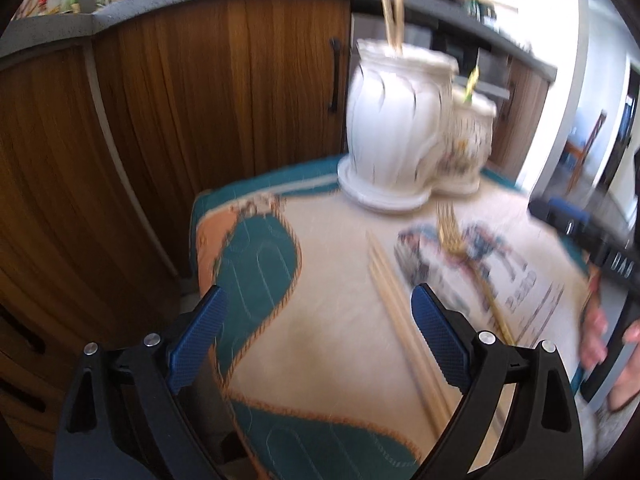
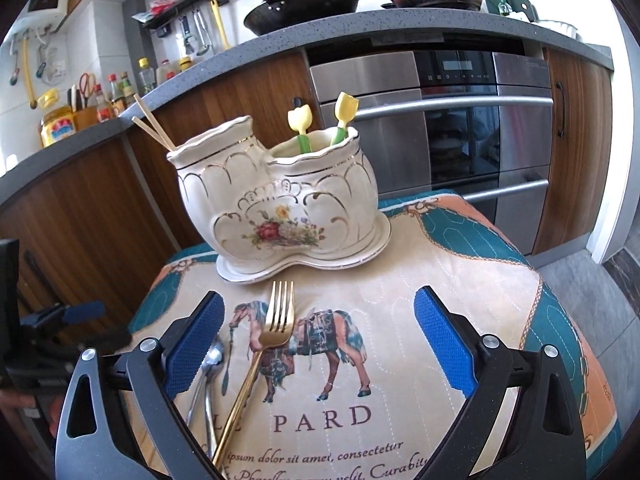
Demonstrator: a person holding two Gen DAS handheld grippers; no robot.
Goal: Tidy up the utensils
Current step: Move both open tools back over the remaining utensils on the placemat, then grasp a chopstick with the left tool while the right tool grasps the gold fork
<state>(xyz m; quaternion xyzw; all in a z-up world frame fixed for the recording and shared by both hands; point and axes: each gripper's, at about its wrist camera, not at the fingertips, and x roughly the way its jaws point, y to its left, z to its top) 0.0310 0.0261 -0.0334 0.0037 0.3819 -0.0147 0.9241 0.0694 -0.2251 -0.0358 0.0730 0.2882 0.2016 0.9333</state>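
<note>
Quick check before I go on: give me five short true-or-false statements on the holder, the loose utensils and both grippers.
1. The gold fork lies on the cloth. True.
2. The holder is empty. False: it holds chopsticks in one pot and two tulip-topped sticks in the other.
3. The right gripper grips the fork. False: its jaws stand open, holding nothing.
4. The left gripper is open. True.
5. All chopsticks are stowed. False: loose chopsticks lie on the cloth.
</note>
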